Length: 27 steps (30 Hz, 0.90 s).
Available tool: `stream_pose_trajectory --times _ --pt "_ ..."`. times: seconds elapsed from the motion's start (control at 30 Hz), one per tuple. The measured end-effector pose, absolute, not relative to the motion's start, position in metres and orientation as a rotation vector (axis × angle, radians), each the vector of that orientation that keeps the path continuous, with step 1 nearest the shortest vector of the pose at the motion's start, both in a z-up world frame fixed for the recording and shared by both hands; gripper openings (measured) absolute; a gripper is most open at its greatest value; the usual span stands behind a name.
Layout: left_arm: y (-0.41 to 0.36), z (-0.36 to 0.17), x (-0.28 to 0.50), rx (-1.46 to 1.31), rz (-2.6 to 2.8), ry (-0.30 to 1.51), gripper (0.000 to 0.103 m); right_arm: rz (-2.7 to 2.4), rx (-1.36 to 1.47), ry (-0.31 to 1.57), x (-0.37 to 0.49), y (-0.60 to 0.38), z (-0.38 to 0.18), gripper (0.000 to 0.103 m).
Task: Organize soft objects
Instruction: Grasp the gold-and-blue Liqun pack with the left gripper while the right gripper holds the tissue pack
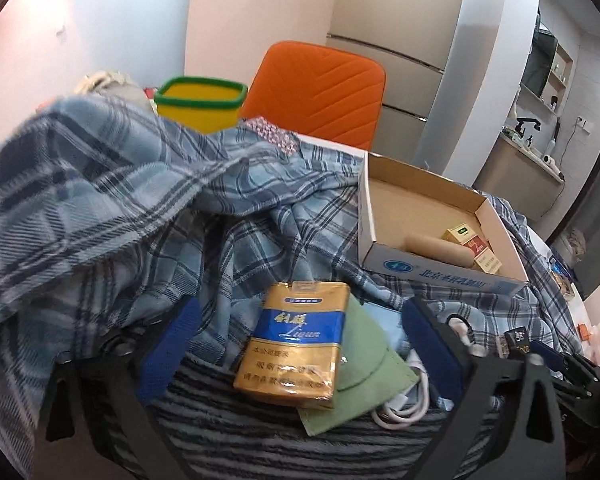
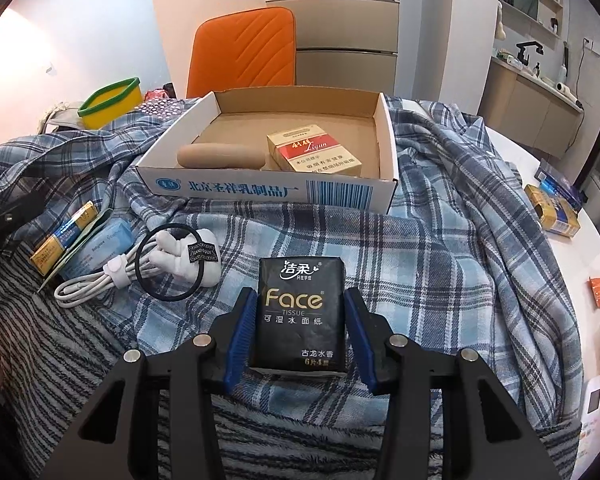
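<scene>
Right gripper (image 2: pixel 300 320) pinches the black tissue pack (image 2: pixel 300 312), just in front of the cardboard box (image 2: pixel 268 192).

Both blue pads touch the pack's sides; the pack looks slightly raised or resting on the plaid cloth (image 2: pixel 440 240), can't tell which. Left gripper (image 1: pixel 300 344) fingers spread wide, holding nothing, straddling a gold cigarette pack (image 1: pixel 292 344) left of the box. The box already holds a tan roll (image 2: pixel 220 156) and a red cigarette pack (image 2: pixel 314 152). Likely next: lift straight up, clear the box's front wall, drop into bare floor behind. Squeeze lightly, the pack is soft.

"Face TISSUE" on black pack (image 2: pixel 300 312), maybe "Liqun" on cig. box (image 2: pixel 314 154)
</scene>
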<state>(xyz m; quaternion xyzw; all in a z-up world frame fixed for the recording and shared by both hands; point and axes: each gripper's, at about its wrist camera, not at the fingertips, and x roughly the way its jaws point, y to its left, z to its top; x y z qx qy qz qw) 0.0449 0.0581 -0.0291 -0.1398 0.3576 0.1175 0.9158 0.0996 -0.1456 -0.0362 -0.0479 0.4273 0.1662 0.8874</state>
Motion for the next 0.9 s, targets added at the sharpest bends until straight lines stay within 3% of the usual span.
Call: stream_pose_trajectory --times 0.63,0.7,0.9 --pt "0.089 -0.062 0.061 -0.458 0.077 0.890 0.066 0.356 -0.083 0.891 0.100 -0.146 -0.037 0.047" --pt "0.090 -0.061 0.060 -0.461 0.071 0.893 0.054 0.356 -0.085 0.890 0.100 -0.146 -0.036 0.047" --pt "0.083 -0.055 0.057 -0.438 0.047 0.875 0.050 0.356 -0.084 0.889 0.100 -0.146 -0.036 0.047"
